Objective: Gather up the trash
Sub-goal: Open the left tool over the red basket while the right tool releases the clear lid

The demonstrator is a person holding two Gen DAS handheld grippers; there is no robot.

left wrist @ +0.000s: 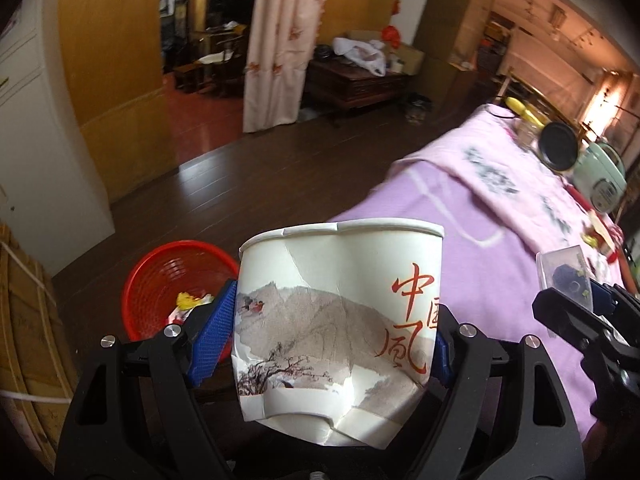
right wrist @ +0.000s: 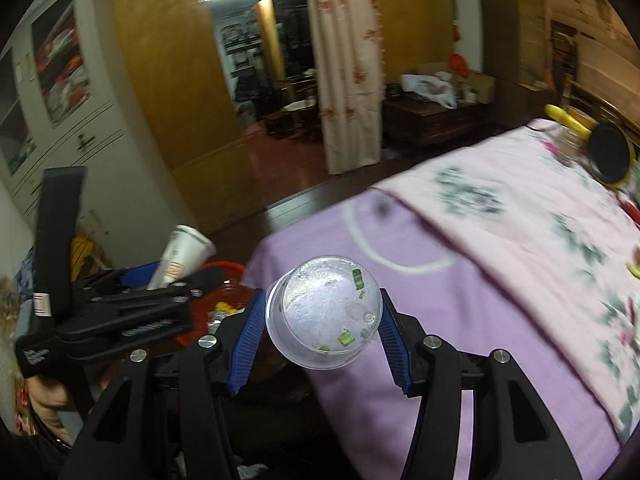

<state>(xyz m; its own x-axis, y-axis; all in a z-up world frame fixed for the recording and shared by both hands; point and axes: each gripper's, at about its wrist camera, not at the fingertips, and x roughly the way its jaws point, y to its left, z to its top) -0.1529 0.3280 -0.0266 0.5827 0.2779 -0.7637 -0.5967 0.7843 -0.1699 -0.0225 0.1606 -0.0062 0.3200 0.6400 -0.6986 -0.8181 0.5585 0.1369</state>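
A: You have two claws, and each one holds one cup. Your left claw point(left wrist: 334, 320) squeezes a dented white paper cup with a grey mountain picture and red writing point(left wrist: 340, 320). The blue ribbed pads point(left wrist: 216, 332) press on both its sides. The paper is creased and bent in.

B: And your right claw point(right wrist: 324, 316) grips one clear round plastic cup with small green stickers point(right wrist: 324, 312). It lies tipped over, so you look at its round end. It sits between the two blue pads point(right wrist: 248, 344).

A: Below, on the dark wood floor point(left wrist: 280, 184), stands one round red plastic basket with a mesh wall point(left wrist: 176, 280). Some yellow and white scraps point(left wrist: 192, 302) lie inside it. The paper cup hangs just beside the basket, up above it.

B: The plastic cup hangs over the edge of the bench with the purple cloth point(right wrist: 460, 320). One pink flowered cloth point(right wrist: 520, 216) lies on top of that.
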